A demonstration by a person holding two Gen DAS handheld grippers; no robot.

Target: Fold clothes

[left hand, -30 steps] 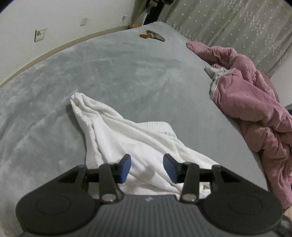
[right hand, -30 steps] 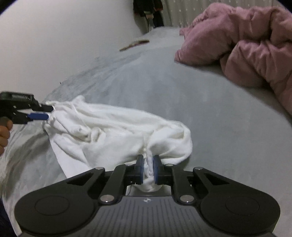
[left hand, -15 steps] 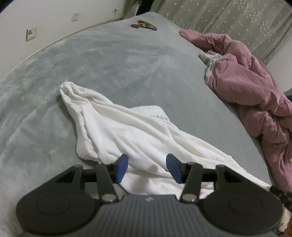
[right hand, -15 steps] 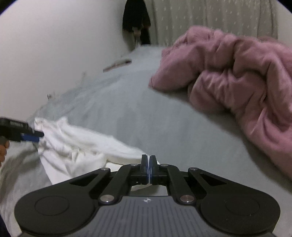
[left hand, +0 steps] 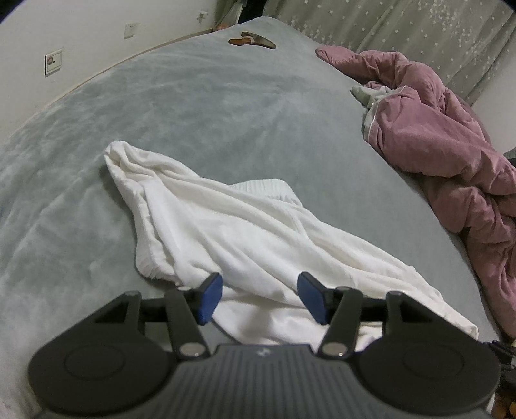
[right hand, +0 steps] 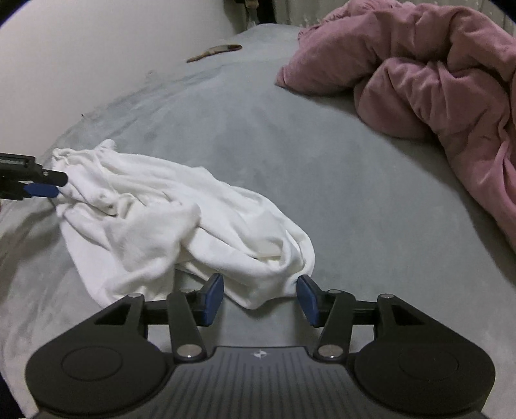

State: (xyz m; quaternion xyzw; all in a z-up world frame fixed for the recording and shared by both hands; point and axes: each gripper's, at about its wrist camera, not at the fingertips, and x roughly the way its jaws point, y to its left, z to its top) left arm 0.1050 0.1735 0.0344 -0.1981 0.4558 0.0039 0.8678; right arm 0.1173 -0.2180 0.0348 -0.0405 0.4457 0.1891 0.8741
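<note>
A crumpled white garment (left hand: 245,232) lies on the grey bed (left hand: 200,106). My left gripper (left hand: 261,296) hovers over one end of it. Its jaws are opening, the cloth lies below them, and the blue pads (left hand: 211,298) do not press on it. In the right wrist view the same garment (right hand: 180,219) spreads towards my right gripper (right hand: 259,299). Those jaws are opening too, and a fold of the hem sits loose between them. The left gripper (right hand: 59,183) shows at the garment's far left end.
A bunched pink quilt (left hand: 451,154) fills the right side of the bed, seen also as the quilt (right hand: 435,80) at the upper right. A small brown object (left hand: 251,40) lies at the far end. A white wall (right hand: 96,48) borders the left side, and a curtain (left hand: 403,29) hangs behind.
My right gripper was shut on a bunch of white cloth; its jaws now stand apart and the cloth rests loose on the bed. The left jaws have widened slightly.
</note>
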